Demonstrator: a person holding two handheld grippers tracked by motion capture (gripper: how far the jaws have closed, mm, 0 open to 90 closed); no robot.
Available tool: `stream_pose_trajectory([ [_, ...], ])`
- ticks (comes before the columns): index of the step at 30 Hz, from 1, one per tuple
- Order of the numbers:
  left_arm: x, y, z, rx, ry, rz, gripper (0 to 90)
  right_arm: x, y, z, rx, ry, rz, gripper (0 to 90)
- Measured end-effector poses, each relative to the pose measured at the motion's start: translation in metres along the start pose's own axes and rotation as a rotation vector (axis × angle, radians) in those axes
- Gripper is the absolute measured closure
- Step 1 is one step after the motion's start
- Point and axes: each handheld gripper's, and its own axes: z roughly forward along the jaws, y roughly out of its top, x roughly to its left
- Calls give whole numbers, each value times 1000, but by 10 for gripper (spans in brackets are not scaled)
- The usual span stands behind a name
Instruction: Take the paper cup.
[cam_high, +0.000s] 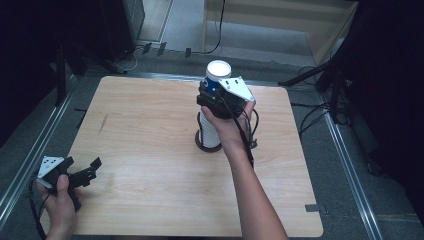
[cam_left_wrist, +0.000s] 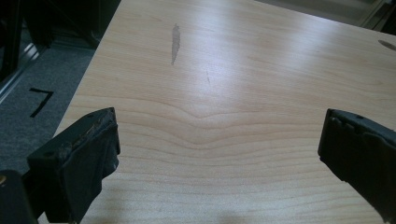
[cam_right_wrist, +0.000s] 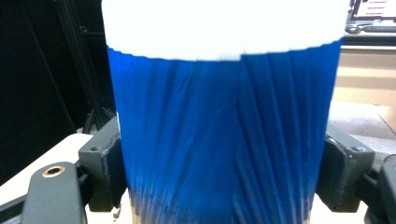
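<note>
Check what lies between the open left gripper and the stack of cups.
Bare wood. In the high view, nothing lies on the table between the left gripper and the stack of cups; the right gripper clamps the top blue cup.

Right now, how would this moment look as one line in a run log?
right gripper: shut on blue cup, above white cup stack | left gripper: open, holding nothing, at table near-left corner

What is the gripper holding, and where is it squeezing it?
The right gripper squeezes the blue cup by its ribbed sides, below the white rim. The left gripper holds nothing.
</note>
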Motion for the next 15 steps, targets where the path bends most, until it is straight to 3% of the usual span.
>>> stream_pose_trajectory([
  [15, 0, 0, 0, -5, -4, -1, 0, 3, 31, -11, -105, -10, -6, 197],
])
